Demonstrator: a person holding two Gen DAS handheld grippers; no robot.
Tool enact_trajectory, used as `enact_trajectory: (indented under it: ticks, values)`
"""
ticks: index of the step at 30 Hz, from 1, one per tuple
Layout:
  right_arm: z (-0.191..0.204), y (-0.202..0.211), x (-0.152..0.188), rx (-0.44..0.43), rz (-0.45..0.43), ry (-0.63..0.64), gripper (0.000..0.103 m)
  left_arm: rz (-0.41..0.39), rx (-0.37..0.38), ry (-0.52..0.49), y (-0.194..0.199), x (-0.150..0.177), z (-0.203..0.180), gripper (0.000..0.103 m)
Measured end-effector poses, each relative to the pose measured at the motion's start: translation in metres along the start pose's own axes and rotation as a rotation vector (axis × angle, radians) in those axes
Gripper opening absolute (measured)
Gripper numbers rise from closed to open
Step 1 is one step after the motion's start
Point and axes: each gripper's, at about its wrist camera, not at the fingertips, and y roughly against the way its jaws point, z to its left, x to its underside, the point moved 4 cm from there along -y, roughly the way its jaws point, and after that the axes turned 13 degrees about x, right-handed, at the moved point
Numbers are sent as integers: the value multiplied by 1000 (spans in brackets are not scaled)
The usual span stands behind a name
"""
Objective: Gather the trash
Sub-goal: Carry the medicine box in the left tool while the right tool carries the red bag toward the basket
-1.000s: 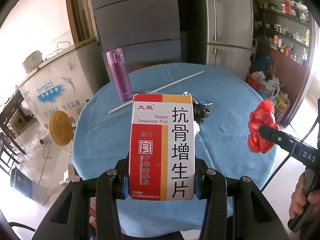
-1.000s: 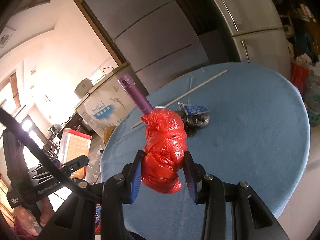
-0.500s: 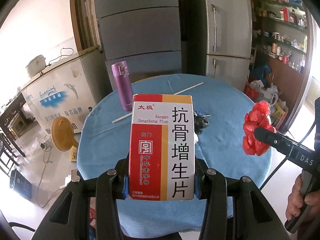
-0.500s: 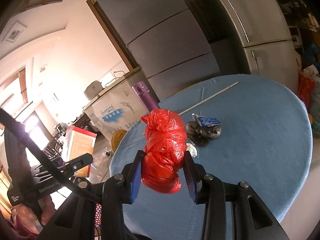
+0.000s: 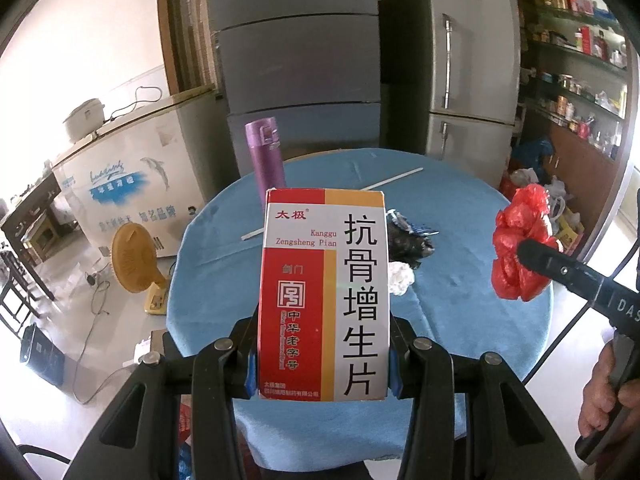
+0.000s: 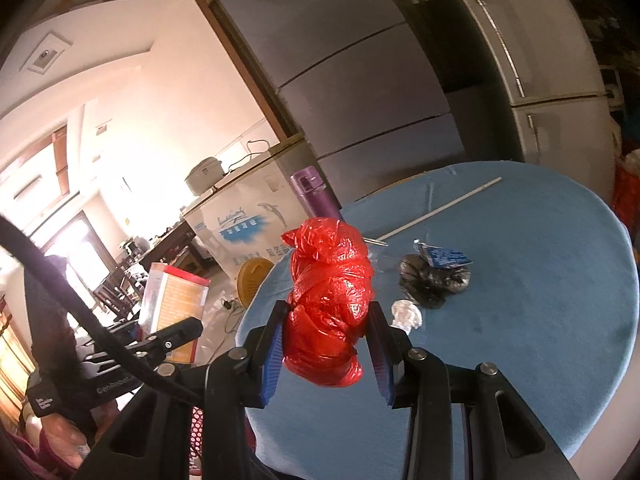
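Observation:
My left gripper [image 5: 322, 354] is shut on a red, white and orange medicine box [image 5: 325, 292], held upright in front of the round blue table [image 5: 460, 312]. The box also shows in the right wrist view [image 6: 174, 312]. My right gripper [image 6: 326, 354] is shut on a crumpled red plastic bag [image 6: 330, 304], also in the left wrist view [image 5: 518, 248] at the right. On the table lie a black crumpled bag [image 6: 434, 282] with a blue wrapper [image 6: 444, 257] and a white paper wad [image 6: 406, 313].
A purple flask [image 5: 265, 156] stands at the table's far left edge. A thin white stick [image 5: 394, 178] lies across the far side. Grey fridges [image 5: 304, 72] stand behind, a chest freezer [image 5: 132, 176] and a yellow fan [image 5: 134, 258] at the left, shelves at the right.
Both grippers have drawn back and up from the table with their loads still held. The table looks smaller and farther away.

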Motion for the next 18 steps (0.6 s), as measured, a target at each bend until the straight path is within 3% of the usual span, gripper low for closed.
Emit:
enact_trajectory:
  ticks: [18]
  values:
    - [45, -26, 1, -72, 47, 84, 41, 43, -129, 132, 6, 26, 74, 48]
